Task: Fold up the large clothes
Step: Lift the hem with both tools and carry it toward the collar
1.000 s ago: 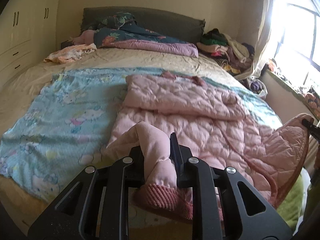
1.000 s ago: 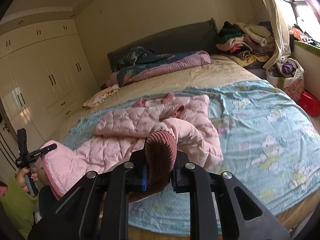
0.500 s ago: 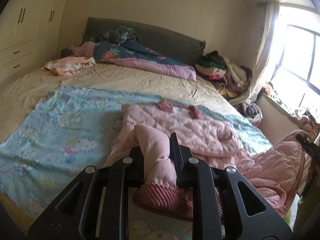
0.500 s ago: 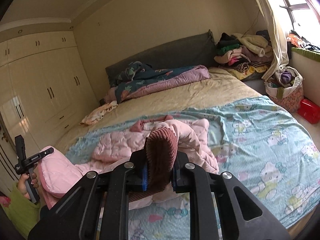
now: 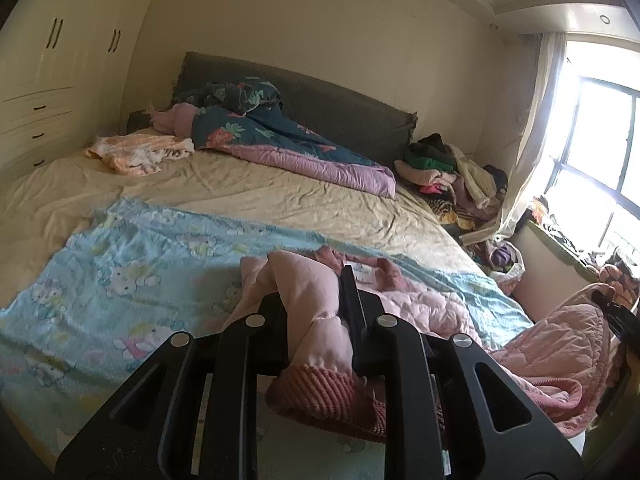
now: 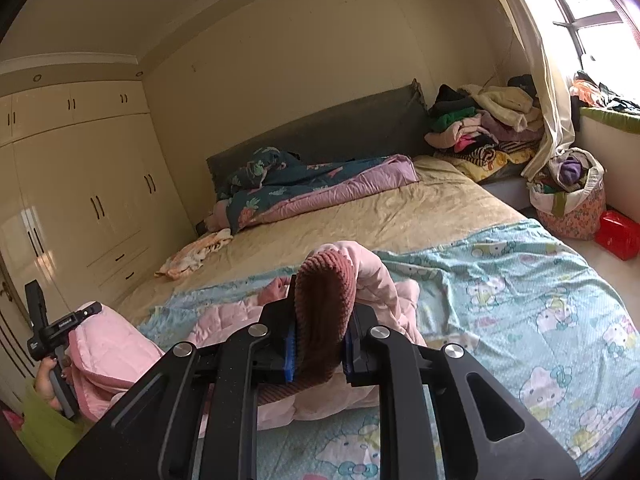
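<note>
A pink quilted jacket (image 5: 432,312) with ribbed dark-pink cuffs lies partly on the light-blue cartoon sheet (image 5: 120,276) near the bed's foot. My left gripper (image 5: 316,312) is shut on one sleeve end, its ribbed cuff (image 5: 320,396) hanging below the fingers. My right gripper (image 6: 320,344) is shut on the other ribbed cuff (image 6: 324,300), held upright between the blue pads. The jacket (image 6: 224,320) sags between both grippers, lifted off the sheet at each side. The left gripper also shows in the right wrist view (image 6: 52,332), the right one at the left view's right edge (image 5: 616,312).
The beige bed (image 5: 260,192) carries a folded floral quilt (image 5: 288,144) and a small peach garment (image 5: 140,152) near the dark headboard. A clothes pile (image 6: 488,120) sits at the far corner. A fabric basket (image 6: 572,200) and red box (image 6: 618,232) stand on the floor. Wardrobes (image 6: 80,184) line one wall.
Both grippers have risen and tilted up, lifting the sleeves. More of the jacket has come off the sheet and less of it lies flat.
</note>
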`<state>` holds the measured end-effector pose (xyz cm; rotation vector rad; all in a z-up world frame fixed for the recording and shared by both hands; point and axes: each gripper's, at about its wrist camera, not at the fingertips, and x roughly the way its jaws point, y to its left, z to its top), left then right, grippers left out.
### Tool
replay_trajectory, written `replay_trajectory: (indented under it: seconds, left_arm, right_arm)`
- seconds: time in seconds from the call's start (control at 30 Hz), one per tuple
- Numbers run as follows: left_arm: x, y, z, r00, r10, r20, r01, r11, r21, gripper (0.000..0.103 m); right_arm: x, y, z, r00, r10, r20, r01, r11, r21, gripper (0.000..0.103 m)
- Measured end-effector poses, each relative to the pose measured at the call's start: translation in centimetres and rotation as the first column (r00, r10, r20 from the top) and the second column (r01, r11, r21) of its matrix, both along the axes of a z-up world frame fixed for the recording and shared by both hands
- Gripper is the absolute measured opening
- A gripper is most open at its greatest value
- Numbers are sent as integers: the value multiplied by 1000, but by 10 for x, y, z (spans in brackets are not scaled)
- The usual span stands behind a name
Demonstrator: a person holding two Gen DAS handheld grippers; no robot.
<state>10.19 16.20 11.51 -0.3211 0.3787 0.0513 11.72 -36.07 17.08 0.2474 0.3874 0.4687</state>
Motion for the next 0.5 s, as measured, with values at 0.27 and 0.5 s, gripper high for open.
replay_trajectory:
  seconds: [0.27, 0.5]
  left_arm:
    - [13, 4, 11, 1000, 9, 15, -9, 1000, -4, 12]
    - [28, 8, 18, 1000, 24, 13, -24, 1000, -9, 12]
  right_arm:
    - [15, 1, 10, 1000, -16, 5, 16, 1000, 11, 15]
    - [28, 0, 13, 999, -34, -1, 35, 999, 13, 15]
